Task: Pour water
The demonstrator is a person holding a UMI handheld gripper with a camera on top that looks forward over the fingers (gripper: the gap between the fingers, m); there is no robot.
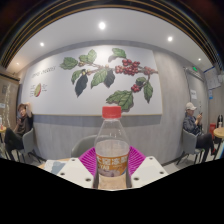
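The gripper [113,168] seems closed on a clear plastic bottle [112,150] with a red cap [112,112], the pink pads [92,160] pressing its labelled body from both sides, held upright above the white table [70,170]. The cap looks to be on, so tipping now would pour nothing. No cup or glass is in view, so a pour risks spilling on the table, and thin plastic may slip or buckle under pressure
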